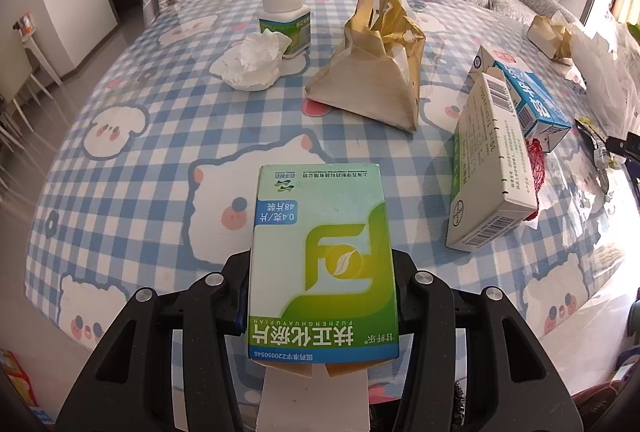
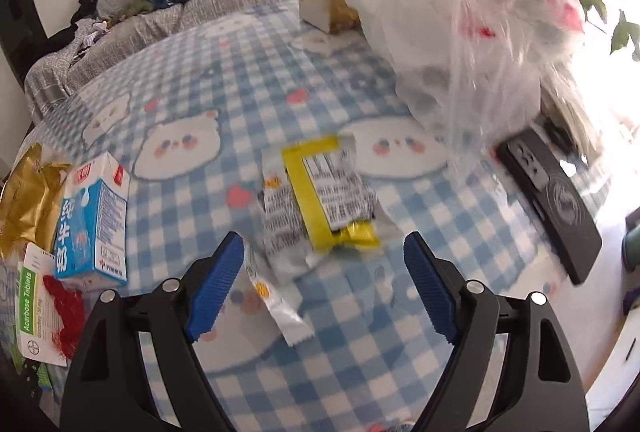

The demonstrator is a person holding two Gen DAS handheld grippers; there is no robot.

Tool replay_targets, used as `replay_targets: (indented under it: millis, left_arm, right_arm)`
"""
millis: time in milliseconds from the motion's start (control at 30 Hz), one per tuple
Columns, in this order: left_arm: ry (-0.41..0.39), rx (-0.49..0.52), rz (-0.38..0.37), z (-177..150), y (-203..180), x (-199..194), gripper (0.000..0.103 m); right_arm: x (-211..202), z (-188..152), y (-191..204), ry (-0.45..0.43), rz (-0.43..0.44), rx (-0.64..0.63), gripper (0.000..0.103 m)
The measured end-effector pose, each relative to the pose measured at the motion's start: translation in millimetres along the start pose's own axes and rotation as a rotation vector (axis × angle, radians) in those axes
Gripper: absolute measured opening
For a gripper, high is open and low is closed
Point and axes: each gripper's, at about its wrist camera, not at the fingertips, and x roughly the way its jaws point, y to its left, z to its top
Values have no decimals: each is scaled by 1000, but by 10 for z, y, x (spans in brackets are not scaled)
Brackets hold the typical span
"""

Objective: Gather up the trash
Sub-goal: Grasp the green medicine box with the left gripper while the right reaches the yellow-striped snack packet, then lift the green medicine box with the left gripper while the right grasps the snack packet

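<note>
Left gripper (image 1: 322,272): we clamp the green medicine box (image 1: 322,260), lifted off the table (image 1: 152,135), likely bound for the plastic bag (image 2: 472,23) | Right gripper (image 2: 324,288): jaws wide, empty; snack wrappers (image 2: 320,199) just ahead between the fingers, our likely next pick | Unclear: bag blurred, mouth hidden; box's lower flaps cut off.

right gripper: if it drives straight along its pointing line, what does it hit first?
Most likely the yellow-and-white snack wrapper lying on the checked tablecloth, just ahead of the open right gripper. Depth is unclear; it might touch the cloth first.
</note>
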Motion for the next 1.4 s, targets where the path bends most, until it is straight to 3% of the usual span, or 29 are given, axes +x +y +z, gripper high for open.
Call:
replay_targets:
  millis: [300, 433, 867, 1067, 1400]
  left_arm:
    - [-5, 4, -1, -18, -11, -36, 47]
    - [0, 0, -10, -14, -7, -28, 47]
    - [-3, 2, -21, -8, -27, -46, 47]
    - [-4, 0, -22, -9, -25, -53, 47]
    - [-13, -10, -26, 11, 12, -113, 47]
  right_arm:
    - [192, 174, 190, -20, 5, -69, 80]
    - [274, 170, 231, -19, -35, -76, 79]
    - [384, 139, 148, 13, -25, -51, 50]
    - [391, 113, 209, 5, -62, -88, 45]
    - [231, 133, 249, -32, -32, -93, 42]
